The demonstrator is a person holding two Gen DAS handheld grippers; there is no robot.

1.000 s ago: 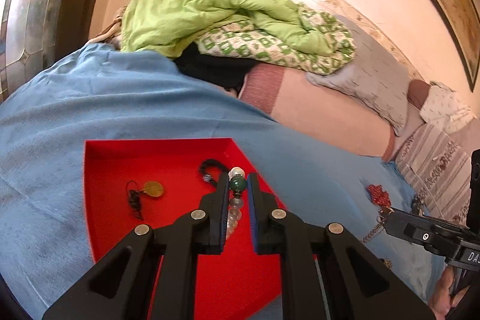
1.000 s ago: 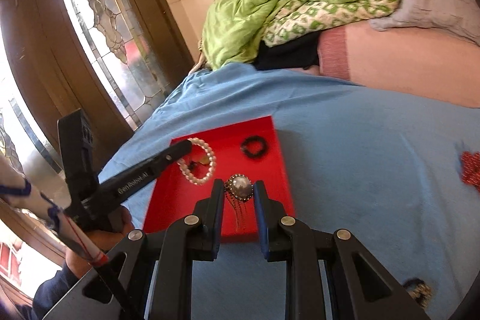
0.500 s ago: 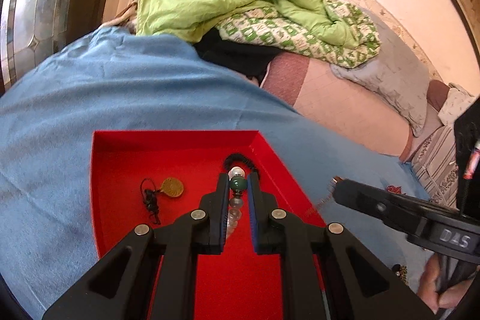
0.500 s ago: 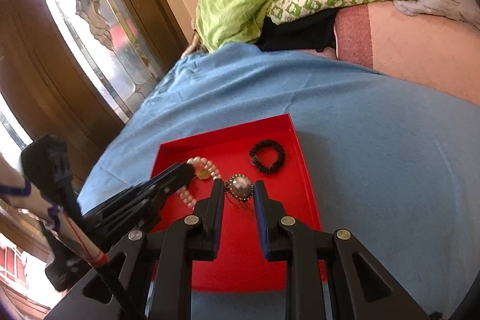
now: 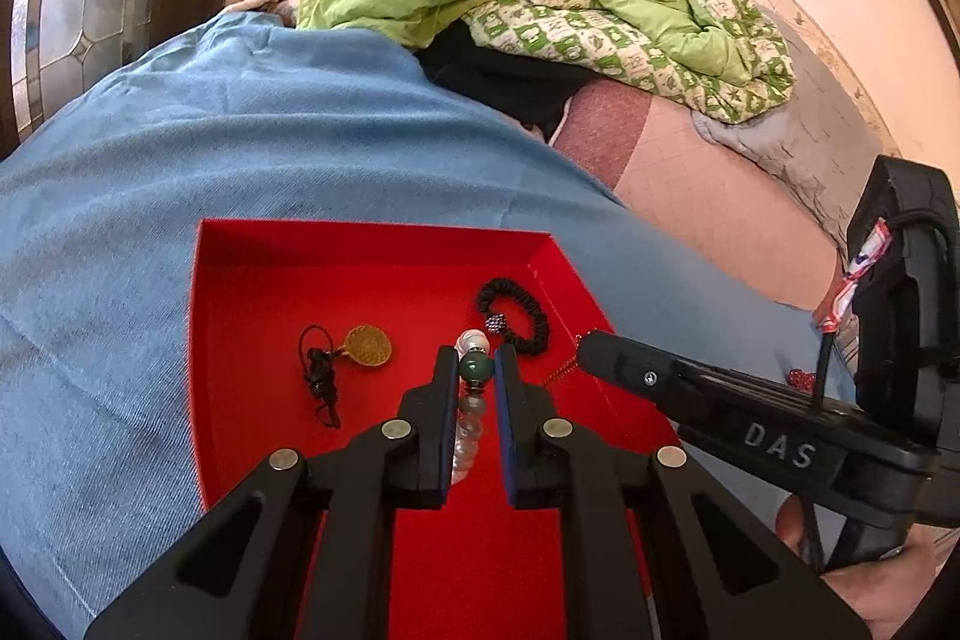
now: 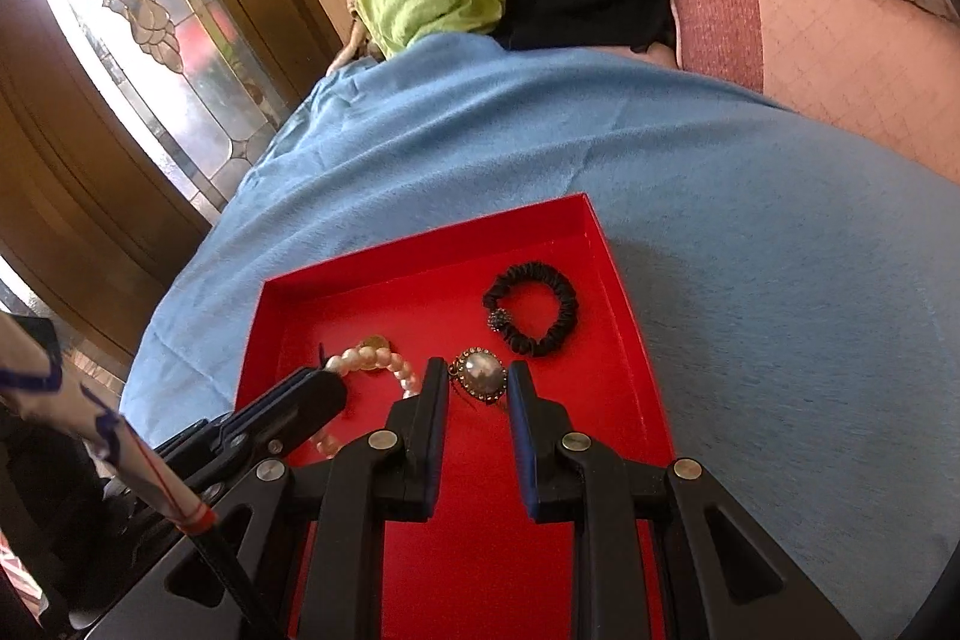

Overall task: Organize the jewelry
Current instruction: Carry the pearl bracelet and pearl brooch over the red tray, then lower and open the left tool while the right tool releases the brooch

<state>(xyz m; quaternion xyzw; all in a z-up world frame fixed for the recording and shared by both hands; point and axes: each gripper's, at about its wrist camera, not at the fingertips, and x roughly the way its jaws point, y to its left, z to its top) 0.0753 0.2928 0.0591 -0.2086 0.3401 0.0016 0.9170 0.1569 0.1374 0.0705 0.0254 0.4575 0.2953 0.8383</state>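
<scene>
Over the red tray [image 6: 624, 334], left hand-held gripper [image 5: 477, 370] grips the pearl strand [image 6: 384, 361] hanging lengthwise; right hand-held gripper [image 6: 478, 381] pinches the brooch [image 6: 478, 373].

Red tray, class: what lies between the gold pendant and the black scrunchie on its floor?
In the left wrist view, only the bead strand in the left claw hangs between pendant and scrunchie.

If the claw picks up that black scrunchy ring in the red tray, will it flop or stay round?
The black scrunchy ring looks like gathered fabric, so it would probably sag and squash rather than stay round. It looks light, and its ruffles should grip well. It lies flat in the red tray, so rolling seems unlikely.
</scene>
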